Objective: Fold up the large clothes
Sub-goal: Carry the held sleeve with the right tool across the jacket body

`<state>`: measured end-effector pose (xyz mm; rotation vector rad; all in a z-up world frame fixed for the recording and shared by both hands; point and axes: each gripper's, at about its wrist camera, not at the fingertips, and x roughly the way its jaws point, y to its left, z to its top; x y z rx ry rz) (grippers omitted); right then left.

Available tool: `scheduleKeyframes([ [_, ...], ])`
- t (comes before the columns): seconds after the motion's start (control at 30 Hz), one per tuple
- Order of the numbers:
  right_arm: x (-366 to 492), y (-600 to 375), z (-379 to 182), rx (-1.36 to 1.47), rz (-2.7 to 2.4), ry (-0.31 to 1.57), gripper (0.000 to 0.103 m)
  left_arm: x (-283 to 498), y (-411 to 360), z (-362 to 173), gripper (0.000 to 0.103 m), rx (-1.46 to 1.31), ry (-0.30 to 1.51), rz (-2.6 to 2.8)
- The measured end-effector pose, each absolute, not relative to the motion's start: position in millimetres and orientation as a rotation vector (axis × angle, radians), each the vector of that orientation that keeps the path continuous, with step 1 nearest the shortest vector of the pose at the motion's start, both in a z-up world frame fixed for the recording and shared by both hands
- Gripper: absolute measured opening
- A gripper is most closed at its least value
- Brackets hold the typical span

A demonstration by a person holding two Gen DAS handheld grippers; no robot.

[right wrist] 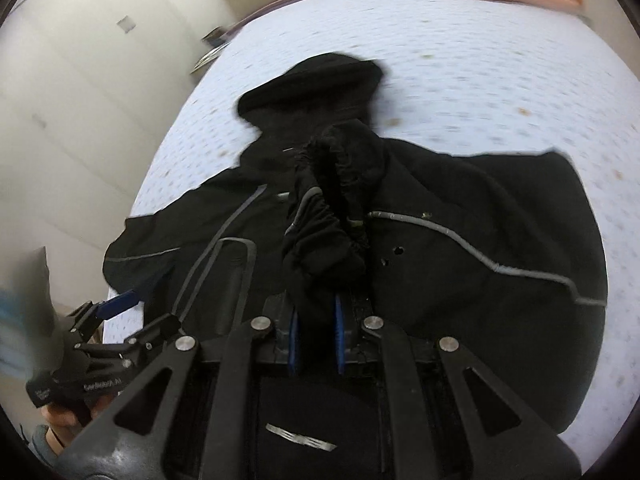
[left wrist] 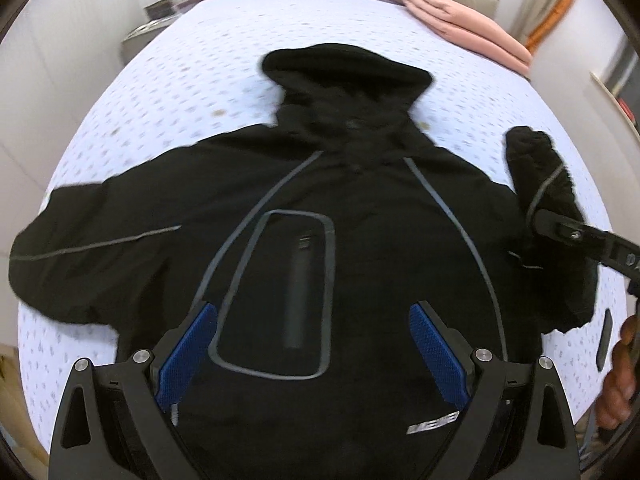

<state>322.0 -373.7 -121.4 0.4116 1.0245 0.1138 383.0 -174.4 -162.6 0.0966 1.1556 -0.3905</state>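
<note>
A black hooded jacket (left wrist: 320, 216) with grey piping lies back-up on a bed, hood pointing away; it also shows in the right wrist view (right wrist: 460, 264). My left gripper (left wrist: 314, 344) hangs open above the jacket's lower back, blue pads apart, holding nothing. My right gripper (right wrist: 316, 320) is shut on the jacket's right sleeve (right wrist: 332, 216) and holds its cuff bunched and lifted over the body. In the left wrist view that sleeve (left wrist: 540, 184) stands up at the right with the right gripper's finger (left wrist: 560, 224) on it. The left sleeve (left wrist: 80, 248) lies spread to the left.
The bed has a white sheet (left wrist: 160, 92) with small dots. A folded pink blanket (left wrist: 468, 28) lies at the far right corner. White walls and cupboards stand left of the bed. My left gripper also shows in the right wrist view (right wrist: 116, 308), at the lower left.
</note>
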Motion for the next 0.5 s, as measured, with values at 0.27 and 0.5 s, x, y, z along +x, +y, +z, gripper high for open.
scheduleKeyframes([
  [0.27, 362.9, -293.9, -168.9, 0.292, 0.107, 1.148, 0.012, 397.3, -113.6, -179.3, 0.097, 0.050, 1.200, -0.381],
  [0.5, 384.6, -238.7, -226.9, 0.093, 0.074, 1.287, 0.035, 409.5, -89.8, -207.5, 0.097, 0.015, 1.257, -0.370],
])
